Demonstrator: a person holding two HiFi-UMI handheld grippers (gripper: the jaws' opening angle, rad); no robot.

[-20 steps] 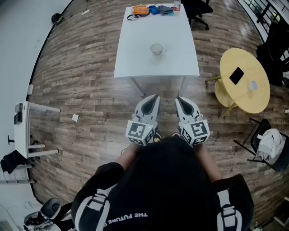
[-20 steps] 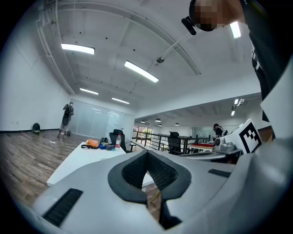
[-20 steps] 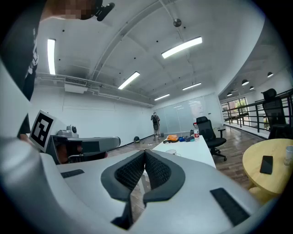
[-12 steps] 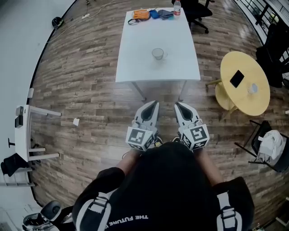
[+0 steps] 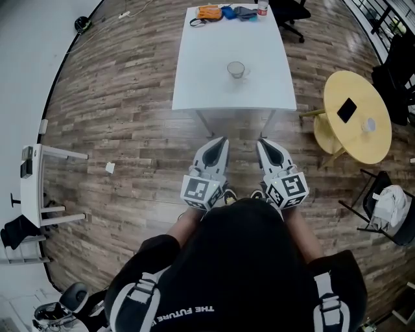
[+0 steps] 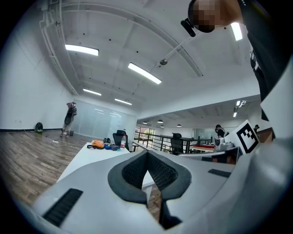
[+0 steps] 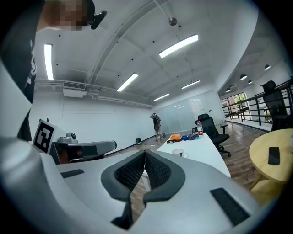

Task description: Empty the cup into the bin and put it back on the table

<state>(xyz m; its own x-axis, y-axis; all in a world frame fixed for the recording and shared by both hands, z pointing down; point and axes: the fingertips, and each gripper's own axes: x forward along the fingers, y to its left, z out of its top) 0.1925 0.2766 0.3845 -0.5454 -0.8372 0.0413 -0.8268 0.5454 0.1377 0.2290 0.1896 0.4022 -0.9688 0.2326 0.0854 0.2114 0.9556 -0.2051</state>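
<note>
Standing on the smooth white table (image 5: 214, 78), close to its middle, is a clear see-through cup (image 5: 236, 69). It is round and upright, with its open mouth facing up. Its small handle sticks out toward the table's right side.

At the table's near edge, the left gripper (image 5: 224, 138) and the right gripper (image 5: 261, 141) sit side by side, pointing level at the table. Both are grey and white with bumpy black pads. Each one's jaws are pressed together with nothing between them. Black-and-white square markers cover their cubes.

On the table's far end lie an orange thing (image 5: 206, 12) and a bottle (image 5: 262, 8). To the table's right stands a round yellow table (image 5: 353, 139). The person's black shirt (image 5: 246, 259) reads "THE FUTURE".
</note>
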